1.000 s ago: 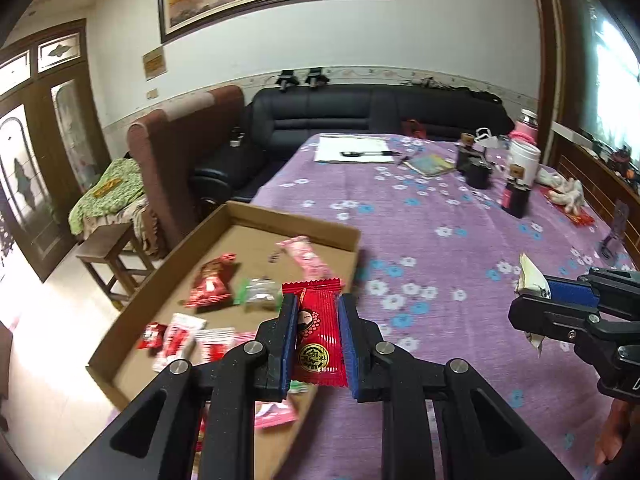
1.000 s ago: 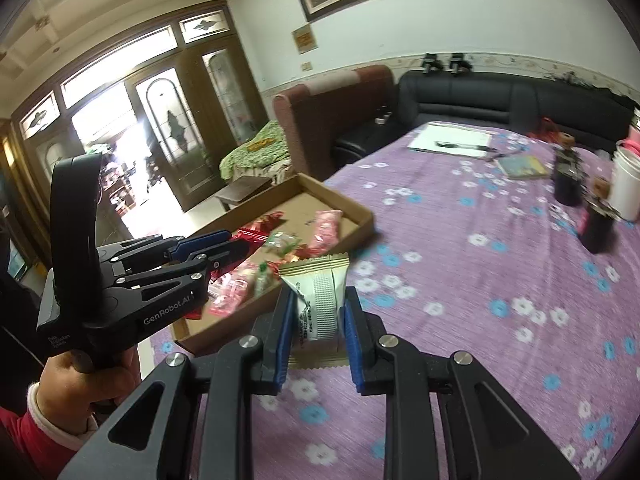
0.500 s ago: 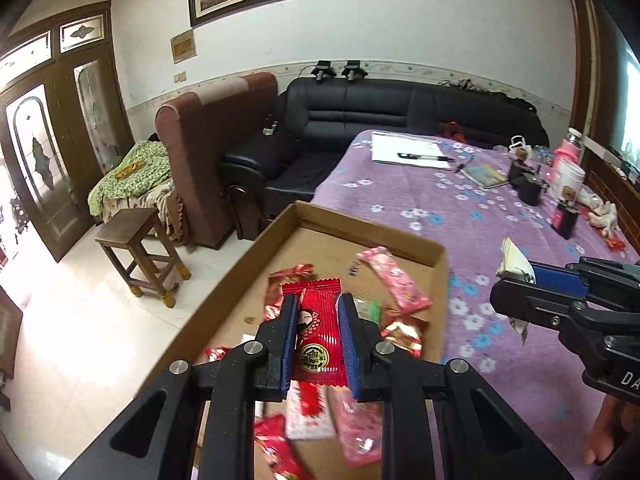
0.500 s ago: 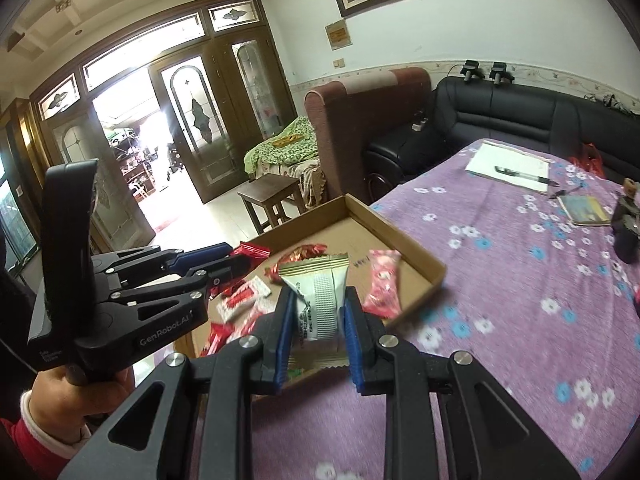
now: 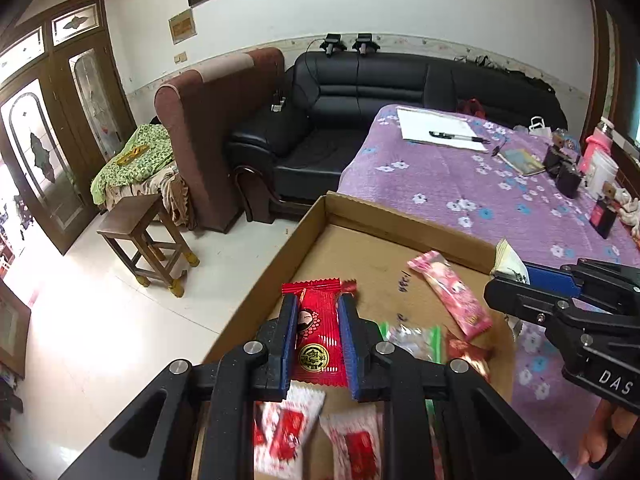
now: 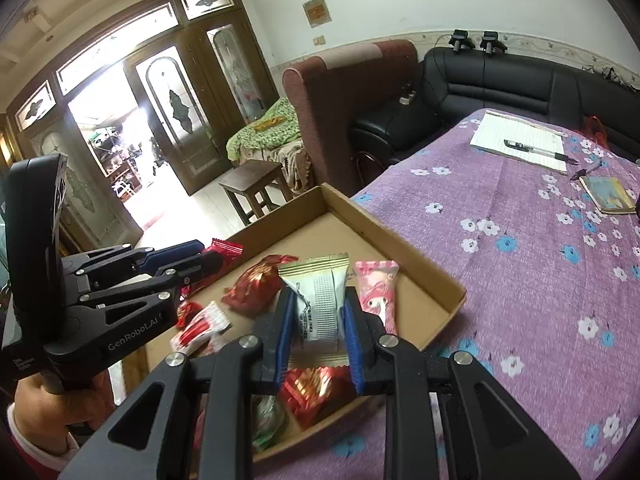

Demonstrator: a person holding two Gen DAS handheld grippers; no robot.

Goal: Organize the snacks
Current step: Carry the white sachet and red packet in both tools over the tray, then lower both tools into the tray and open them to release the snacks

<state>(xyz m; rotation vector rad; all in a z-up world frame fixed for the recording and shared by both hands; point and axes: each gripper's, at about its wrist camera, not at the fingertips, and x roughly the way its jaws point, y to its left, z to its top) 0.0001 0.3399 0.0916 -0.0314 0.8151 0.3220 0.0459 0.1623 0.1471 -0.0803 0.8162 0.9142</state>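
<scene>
A: How far along is the sorting?

B: Several snacks already lie in the cardboard box [image 5: 408,216], mid-frame. The left gripper [image 5: 318,320] is clamped on a red packet [image 5: 318,336] and the right gripper [image 6: 318,320] on a white packet [image 6: 320,300]. Both are over the box, neither dropped yet.

A: What changed over the last second?

B: Both hands came across from the purple tablecloth [image 6: 520,264] to above the box, jaws just as tight.

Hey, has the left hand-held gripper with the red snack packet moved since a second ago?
Yes. The left hand-held gripper, shut on the red packet, has moved off the purple tablecloth and over the cardboard tray.
</scene>
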